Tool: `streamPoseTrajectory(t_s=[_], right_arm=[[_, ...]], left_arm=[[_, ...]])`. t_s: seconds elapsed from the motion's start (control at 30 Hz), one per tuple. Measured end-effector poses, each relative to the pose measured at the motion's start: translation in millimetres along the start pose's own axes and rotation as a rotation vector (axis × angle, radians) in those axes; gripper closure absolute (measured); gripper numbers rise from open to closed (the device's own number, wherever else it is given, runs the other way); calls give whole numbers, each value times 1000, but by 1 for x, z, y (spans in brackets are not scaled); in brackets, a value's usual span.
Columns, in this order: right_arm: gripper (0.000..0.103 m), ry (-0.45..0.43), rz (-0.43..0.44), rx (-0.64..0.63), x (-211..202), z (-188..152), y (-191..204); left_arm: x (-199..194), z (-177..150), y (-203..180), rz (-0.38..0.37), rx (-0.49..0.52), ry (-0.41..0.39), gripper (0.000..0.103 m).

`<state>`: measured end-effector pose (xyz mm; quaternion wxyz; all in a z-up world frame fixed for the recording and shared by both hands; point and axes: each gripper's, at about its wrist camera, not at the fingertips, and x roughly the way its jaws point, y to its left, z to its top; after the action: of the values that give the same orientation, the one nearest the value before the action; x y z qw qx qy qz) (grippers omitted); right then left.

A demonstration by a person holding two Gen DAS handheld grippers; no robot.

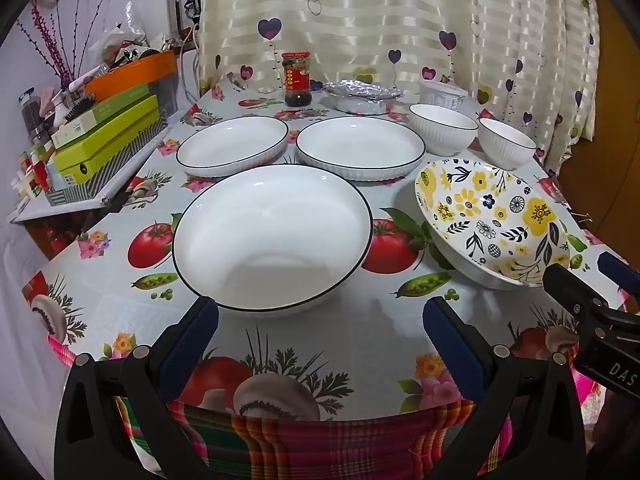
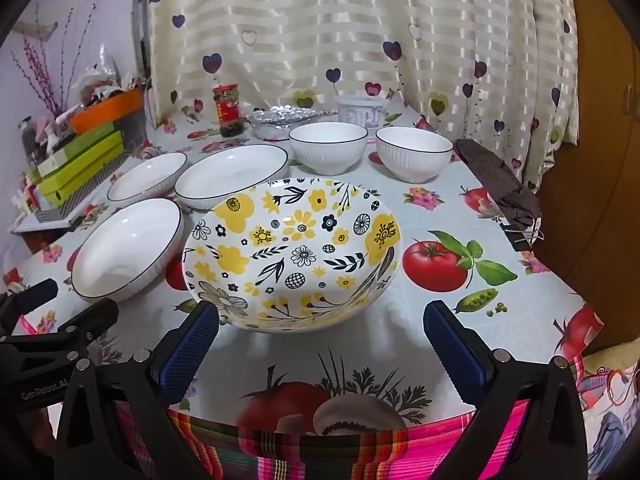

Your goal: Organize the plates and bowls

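Boxes at left: green and orange boxes are sitting stacked at the left edge of the left wrist view; their print is too small to read.
Left gripper: it is hanging over the lower middle with jaws spread wide, gripping nothing, its left finger just beside the plain white plate.
Back row: two black-rimmed plates and two ribbed bowls are sitting across the upper middle.
Floral plate: it is lying centre frame in the right wrist view.
Right gripper: it is gaping fully, empty, before the floral plate.
Risk: glazed rims are looking slippery; a shallow pinch could be dropping a plate, or a sweeping finger knocking a neighbour.
Writing: "DAS" is showing on the right gripper's body at lower right of the left view; "CoreRobot.AI", roughly, at lower left of the right view; the sauce jar's red label is unreadable.
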<state>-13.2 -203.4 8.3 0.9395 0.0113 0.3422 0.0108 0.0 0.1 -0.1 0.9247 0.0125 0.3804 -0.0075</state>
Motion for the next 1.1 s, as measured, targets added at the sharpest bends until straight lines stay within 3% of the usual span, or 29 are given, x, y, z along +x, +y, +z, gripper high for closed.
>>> streamPoseTrajectory(t_s=[0.67,1.1], right_arm=[[0,-26,-2,-8,-4,1,4],[0,-35,-2,-10,-4,2,6]], left_arm=[[-6,1,8,-37,-48,-3,0],[-8,2,5,-32,-19,-17,0]])
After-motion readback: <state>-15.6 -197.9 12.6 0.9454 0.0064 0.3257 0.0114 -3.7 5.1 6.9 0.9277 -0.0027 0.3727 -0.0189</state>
